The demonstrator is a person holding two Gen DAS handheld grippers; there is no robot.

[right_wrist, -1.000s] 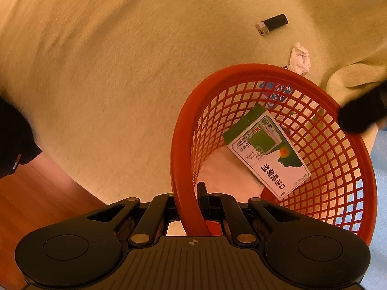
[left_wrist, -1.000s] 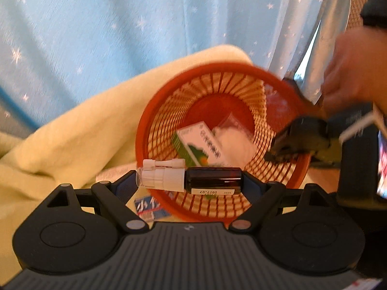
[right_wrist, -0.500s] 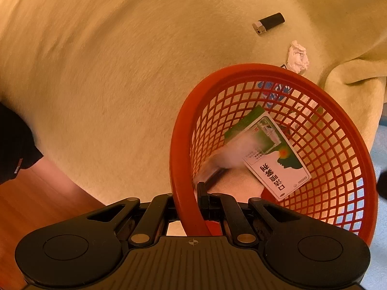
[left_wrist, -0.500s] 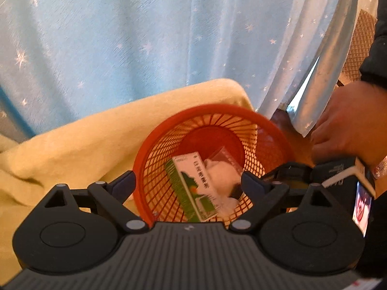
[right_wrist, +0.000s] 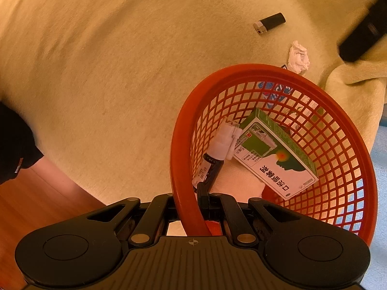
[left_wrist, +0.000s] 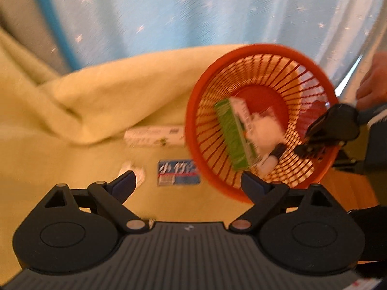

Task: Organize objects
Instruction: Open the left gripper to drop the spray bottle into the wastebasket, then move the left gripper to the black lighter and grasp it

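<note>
The right gripper (right_wrist: 193,207) has its jaws pinched on the rim of the red basket (right_wrist: 358,159), holding it tilted over the yellow blanket (right_wrist: 121,72). That one narrow pinch is the chief risk: if it slips or twists, the basket could tip and spill. Inside, a dark bottle (right_wrist: 212,166) with a white cap leans against the near wall right by the jaws, and a green box (right_wrist: 275,154) lies across the floor on something white; both look free to slide toward the low side.

The left gripper (left_wrist: 186,181) has its jaws spread wide and empty, low over the blanket. Just beyond its tips lie a crumpled paper (left_wrist: 135,172) and a blue packet (left_wrist: 177,172), close beside the basket's edge. Farther back a white tube (left_wrist: 154,138) rests at a blanket fold. Reaching for the packet could bump the basket, and the soft blanket may bunch into the jaws. The left view is blurred, so aim may be off. Farthest, a black lighter (right_wrist: 269,23) lies well apart.
</note>
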